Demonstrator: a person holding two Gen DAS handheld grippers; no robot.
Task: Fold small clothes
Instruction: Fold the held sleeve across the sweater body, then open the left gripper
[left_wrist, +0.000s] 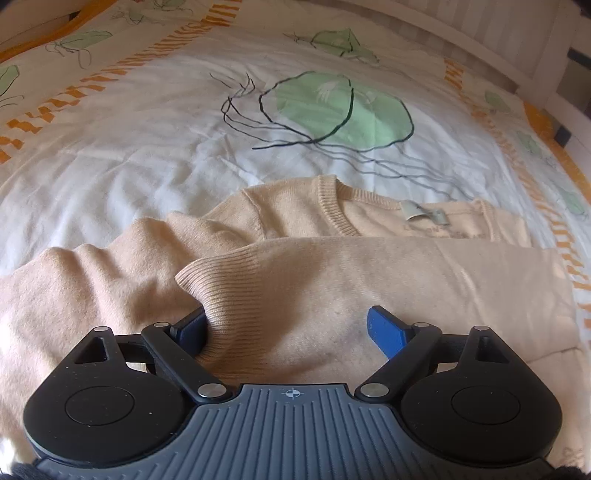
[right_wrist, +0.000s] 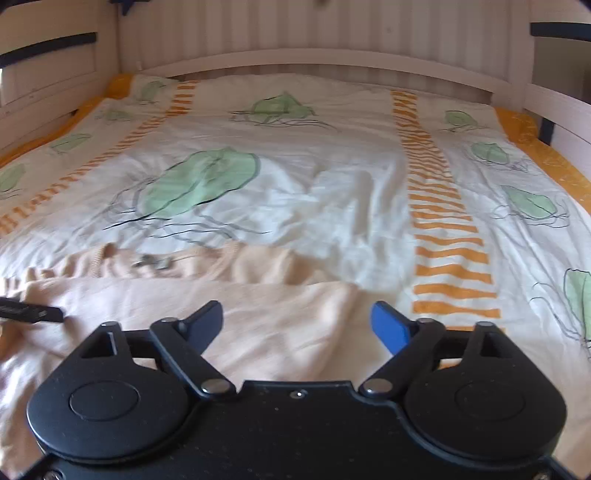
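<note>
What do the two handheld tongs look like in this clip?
Both look alike: left tongs and right tongs have blue flat fingers on black linkage arms with silver pivot pins and round black housings. The left body is ribbed grey with a crosshair mark; the right body is plain black.

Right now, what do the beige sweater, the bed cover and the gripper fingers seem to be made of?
Sweater: soft fine knit, probably wool or cotton blend; ribbed cuff and collar, matte, slightly fuzzy.
Bed cover: thin woven cloth, likely cotton; sharp small creases, printed green and orange pattern.
Left gripper fingers: blue, smooth, likely hard plastic; the linkage is black with metal pins.
</note>
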